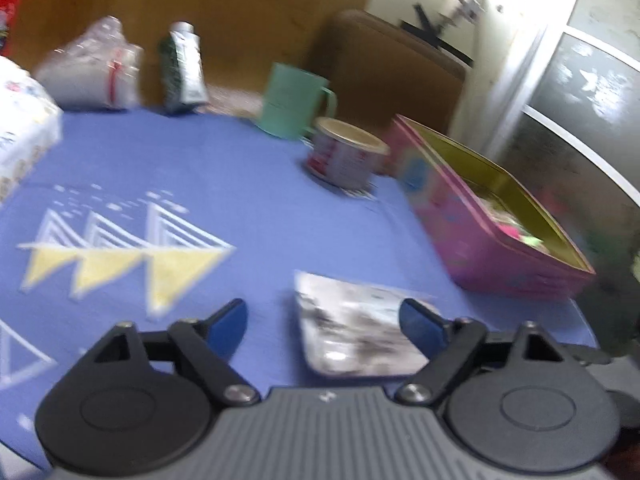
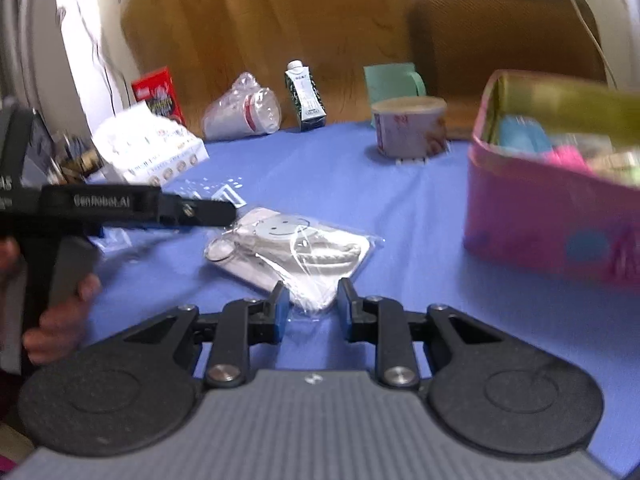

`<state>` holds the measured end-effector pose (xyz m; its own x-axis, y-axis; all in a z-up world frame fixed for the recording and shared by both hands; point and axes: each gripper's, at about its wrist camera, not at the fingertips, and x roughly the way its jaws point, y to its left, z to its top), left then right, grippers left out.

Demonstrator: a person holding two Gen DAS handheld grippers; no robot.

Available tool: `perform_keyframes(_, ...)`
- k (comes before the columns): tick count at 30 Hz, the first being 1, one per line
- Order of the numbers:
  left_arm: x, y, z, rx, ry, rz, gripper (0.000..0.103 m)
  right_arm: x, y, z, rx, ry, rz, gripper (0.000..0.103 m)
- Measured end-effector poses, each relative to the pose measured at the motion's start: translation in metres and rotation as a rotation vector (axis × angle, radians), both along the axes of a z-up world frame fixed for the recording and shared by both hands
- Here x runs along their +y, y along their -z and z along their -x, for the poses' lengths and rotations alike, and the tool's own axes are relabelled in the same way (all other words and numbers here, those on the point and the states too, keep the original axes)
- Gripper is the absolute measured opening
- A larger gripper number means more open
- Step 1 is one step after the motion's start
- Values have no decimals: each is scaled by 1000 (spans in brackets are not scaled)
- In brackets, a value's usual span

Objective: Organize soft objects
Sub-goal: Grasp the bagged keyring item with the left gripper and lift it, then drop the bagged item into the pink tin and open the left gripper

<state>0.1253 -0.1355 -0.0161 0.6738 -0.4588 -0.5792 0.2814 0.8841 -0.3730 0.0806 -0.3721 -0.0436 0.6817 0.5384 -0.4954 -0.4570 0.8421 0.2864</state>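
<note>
A soft white pouch with a smiley face and key ring, sealed in clear plastic, lies on the blue cloth. It also shows in the left wrist view. My right gripper is partly open, its blue pads at the packet's near corner, not closed on it. My left gripper is open wide just above and left of the packet; its body shows at the left of the right wrist view. A pink tin with a gold inside holds several coloured soft items.
At the back stand a bag of plastic cups, a small carton, a green mug and a round tub. A white patterned pack lies at the left. A brown chair stands behind the table.
</note>
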Motion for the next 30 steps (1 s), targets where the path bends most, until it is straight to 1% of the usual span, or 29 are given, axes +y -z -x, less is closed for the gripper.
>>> perform_keyframes(1, -5, 0, -1, 19, 29, 8, 64, 1, 1, 4, -7, 1, -4, 28)
perform_keyframes(3, -12, -1, 2, 21, 15, -6, 63, 5, 0, 9, -38, 11, 25, 28)
perform_keyframes(4, -12, -1, 1, 24, 12, -1, 61, 4, 0, 11, -49, 11, 27, 28)
perform_keyframes(6, -9, -5, 2, 42, -4, 36, 56, -1, -1, 11, -53, 17, 5, 27)
perform_keyframes(8, -8, -15, 4, 31, -6, 63, 54, -9, -4, 12, -69, 24, -19, 26)
perform_keyframes(10, -15, -28, 5, 3, -2, 65, 54, -17, -11, 16, -113, 34, -29, 23)
perform_keyframes(14, -42, -61, -3, -91, 26, 38, 53, -35, -30, 16, -199, 84, -54, 22)
perform_keyframes(17, -70, -89, -13, -165, 68, 36, 53, -55, -48, 13, -266, 141, -81, 22)
perform_keyframes(20, -108, -109, -26, -220, 126, 21, 53, -77, -65, 10, -346, 212, -76, 22)
perform_keyframes(23, -154, -111, -46, -247, 186, -5, 55, -101, -68, 2, -378, 296, -59, 22)
perform_keyframes(26, -198, -100, -68, -232, 242, -28, 56, -125, -61, -9, -385, 390, -11, 22)
perform_keyframes(27, -211, -95, -75, -222, 252, -35, 56, -133, -57, -14, -380, 420, 6, 22)
perform_keyframes(29, -235, -82, -94, -195, 259, -61, 60, -145, -46, -28, -351, 468, 36, 22)
perform_keyframes(30, -248, -75, -103, -183, 247, -98, 60, -150, -41, -36, -331, 491, 64, 23)
